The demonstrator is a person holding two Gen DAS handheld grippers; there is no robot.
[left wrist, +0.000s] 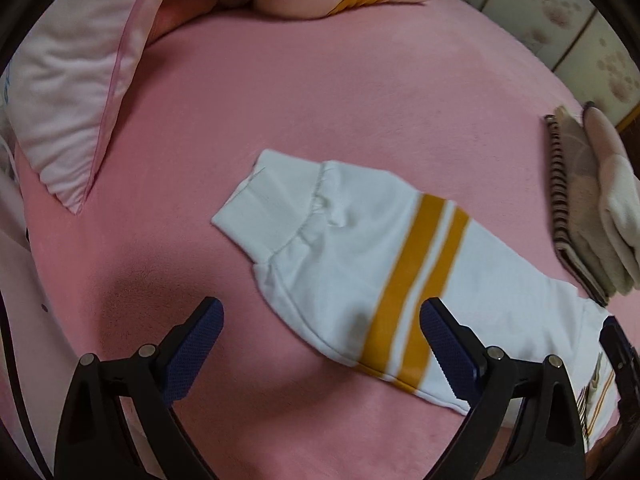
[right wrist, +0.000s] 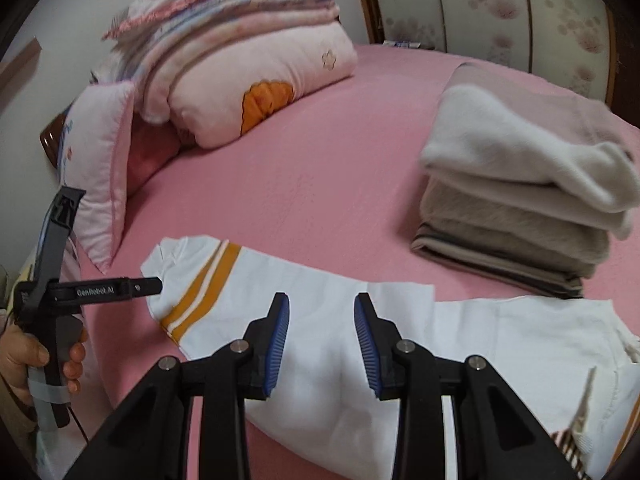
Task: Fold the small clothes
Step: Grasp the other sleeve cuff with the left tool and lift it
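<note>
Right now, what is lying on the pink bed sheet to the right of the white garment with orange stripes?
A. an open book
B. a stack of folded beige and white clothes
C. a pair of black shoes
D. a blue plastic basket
B: a stack of folded beige and white clothes sits on the pink bed sheet, just beyond the white garment with orange stripes.

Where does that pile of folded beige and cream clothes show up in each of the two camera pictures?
Left wrist view: the folded pile sits at the far right edge, partly cut off, just above the white garment.
Right wrist view: the folded pile fills the upper right, on the pink bedsheet, beyond the white garment.
Shared landmark: the white garment's sleeve with two mustard stripes.
</note>
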